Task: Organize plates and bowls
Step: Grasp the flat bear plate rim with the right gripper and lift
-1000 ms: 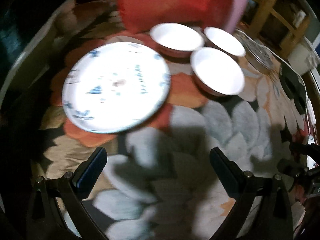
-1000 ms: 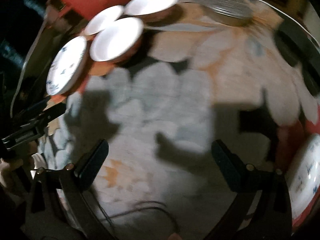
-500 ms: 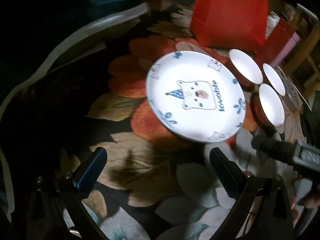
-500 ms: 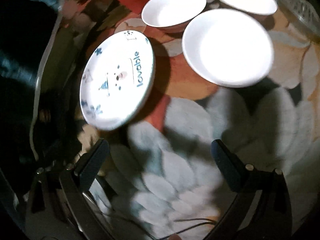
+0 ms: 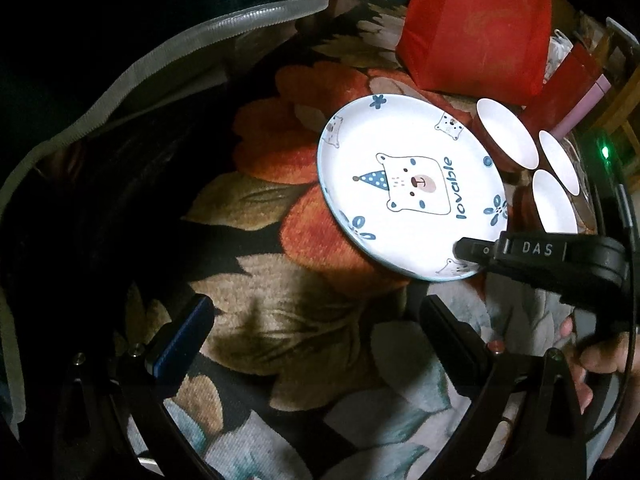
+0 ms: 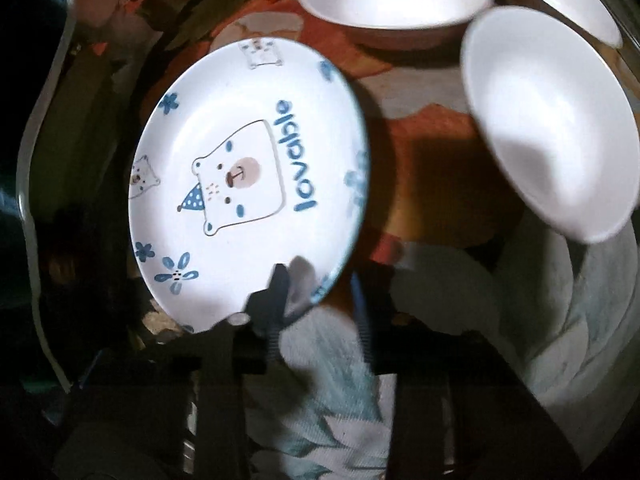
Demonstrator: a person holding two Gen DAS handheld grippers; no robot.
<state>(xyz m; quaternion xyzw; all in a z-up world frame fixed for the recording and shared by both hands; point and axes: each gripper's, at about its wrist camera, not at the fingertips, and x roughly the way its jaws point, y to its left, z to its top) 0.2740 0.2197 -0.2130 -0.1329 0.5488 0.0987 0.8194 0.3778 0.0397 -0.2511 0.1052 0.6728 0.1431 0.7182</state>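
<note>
A white plate [image 5: 412,184] with a bear and the word "lovable" lies on the floral cloth; it also shows in the right wrist view [image 6: 248,176]. Three white bowls with red outsides [image 5: 506,140] [image 5: 558,162] [image 5: 554,208] stand right of it. My right gripper [image 6: 320,284] has its fingers closed in on the plate's near rim, one finger over it; it shows from the side in the left wrist view [image 5: 468,250]. My left gripper [image 5: 312,332] is open and empty, short of the plate.
A red bag [image 5: 476,24] stands behind the plate, with a pink bottle [image 5: 580,112] to its right. The table edge [image 5: 160,60] curves along the left. A floral cloth [image 5: 300,340] covers the table.
My right gripper has moved in to the plate's near rim and closed its fingers around it. My left gripper has come a little closer to the plate and stays open.
</note>
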